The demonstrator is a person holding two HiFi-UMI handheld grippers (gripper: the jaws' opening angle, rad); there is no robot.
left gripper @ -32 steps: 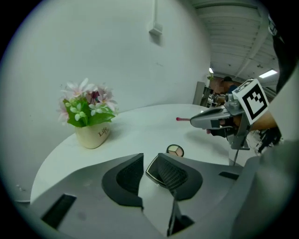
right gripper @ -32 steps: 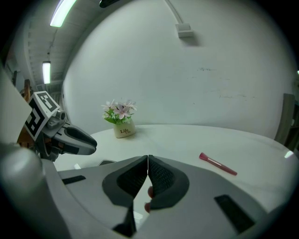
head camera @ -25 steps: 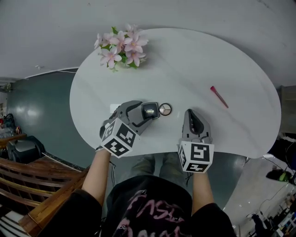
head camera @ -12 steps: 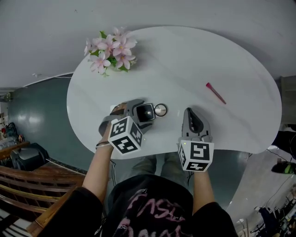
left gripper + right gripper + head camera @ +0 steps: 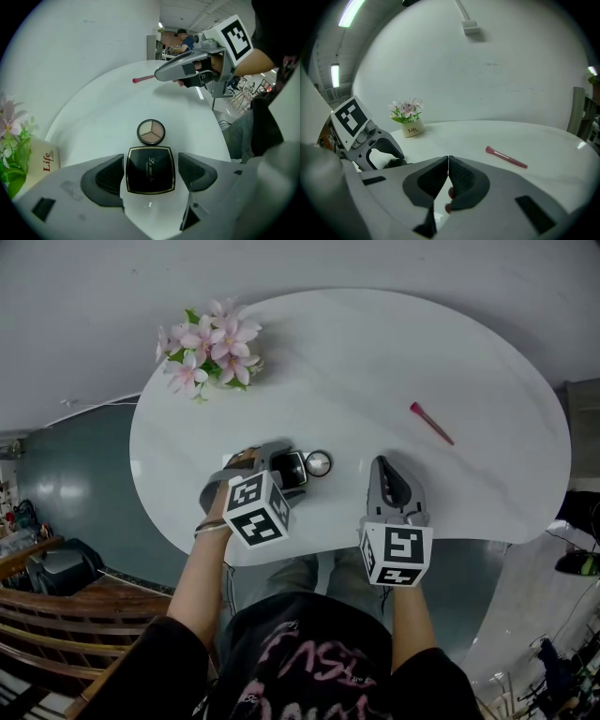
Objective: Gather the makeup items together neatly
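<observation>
Left gripper (image 5: 284, 469) jaws just opened — compact (image 5: 150, 169), gripped a moment ago, lies free between them, mid-frame, just beside palette (image 5: 151, 131); right gripper (image 5: 448, 164) clenched, empty; brush (image 5: 431, 423) upper right, well apart — likely next.

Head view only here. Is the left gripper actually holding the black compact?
Observer: No. The left gripper's jaws have just been opening. The black compact lies flat between them, and the pads are clear of its sides.
Operator: What's the round thing past it?
Observer: A round palette with three beige shades, just beyond the compact's far edge.
Operator: Right gripper?
Observer: The right gripper has its jaws closed together. The pink brush lies ahead of it, off to the right.
</observation>
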